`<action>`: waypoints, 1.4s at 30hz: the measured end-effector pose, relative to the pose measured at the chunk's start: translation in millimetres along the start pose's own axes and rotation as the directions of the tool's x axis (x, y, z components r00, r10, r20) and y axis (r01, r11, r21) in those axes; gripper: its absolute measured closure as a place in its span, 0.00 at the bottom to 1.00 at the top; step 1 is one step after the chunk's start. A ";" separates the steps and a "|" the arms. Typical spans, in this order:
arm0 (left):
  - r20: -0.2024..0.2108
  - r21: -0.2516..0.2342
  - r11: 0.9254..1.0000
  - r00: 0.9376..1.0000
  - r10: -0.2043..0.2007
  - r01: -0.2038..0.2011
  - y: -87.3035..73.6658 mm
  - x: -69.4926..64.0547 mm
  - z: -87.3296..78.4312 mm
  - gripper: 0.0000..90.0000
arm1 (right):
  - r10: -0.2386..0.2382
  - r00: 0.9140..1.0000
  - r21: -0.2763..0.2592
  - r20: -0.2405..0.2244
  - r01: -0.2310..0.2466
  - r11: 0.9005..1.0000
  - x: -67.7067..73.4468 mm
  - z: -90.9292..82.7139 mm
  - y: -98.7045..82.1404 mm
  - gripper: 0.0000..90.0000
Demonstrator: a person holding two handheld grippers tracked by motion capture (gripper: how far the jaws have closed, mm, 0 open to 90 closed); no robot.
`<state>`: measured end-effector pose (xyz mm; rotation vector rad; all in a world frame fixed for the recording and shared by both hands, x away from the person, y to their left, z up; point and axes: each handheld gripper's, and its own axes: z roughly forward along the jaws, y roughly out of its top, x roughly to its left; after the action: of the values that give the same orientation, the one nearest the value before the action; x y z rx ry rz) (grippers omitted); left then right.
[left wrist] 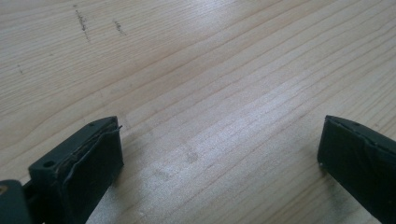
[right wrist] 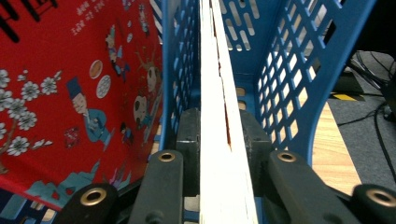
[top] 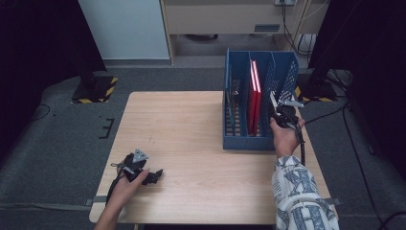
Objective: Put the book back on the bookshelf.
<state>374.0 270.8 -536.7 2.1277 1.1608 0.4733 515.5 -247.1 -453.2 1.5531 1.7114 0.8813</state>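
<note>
Right gripper view, right hand-held gripper [right wrist: 219, 154] clamping book [right wrist: 219, 93], blue rack [right wrist: 299, 84]

Our right gripper [top: 274, 102] at the blue file rack [top: 239, 139]

We reach our right gripper into the rack's right compartment at the table's [top: 191, 129] far right; red books [top: 254, 96] stand upright in the middle compartment, and our left gripper [top: 155, 176] rests on the near left of the table.

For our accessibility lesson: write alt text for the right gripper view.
The right gripper clamps a thin white-edged book upright in a blue file rack. A red illustrated book stands in the neighbouring compartment.
</note>
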 end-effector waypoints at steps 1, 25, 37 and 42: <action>0.000 0.000 1.000 1.000 0.000 0.000 0.0 0.0 0.0 0.00 | -0.006 1.000 -0.003 0.002 0.006 1.000 0.2 -0.5 0.2 0.81; 0.002 0.001 1.000 1.000 0.001 -0.001 0.4 -0.3 0.3 0.00 | -0.046 0.998 -0.066 -0.043 0.043 0.997 12.3 -15.0 -0.1 0.72; 0.002 0.001 1.000 1.000 0.002 -0.002 0.5 -0.4 0.4 0.00 | -0.039 0.997 -0.069 -0.060 0.035 0.997 13.8 -15.9 -0.2 0.64; 0.002 0.001 1.000 1.000 0.002 -0.002 0.5 -0.4 0.4 0.00 | -0.031 0.997 -0.075 -0.067 0.026 0.997 13.7 -16.8 0.3 0.55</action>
<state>374.3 270.1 -536.6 2.1294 1.1581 0.4709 500.7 -234.2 -444.0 1.4612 1.7243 0.9823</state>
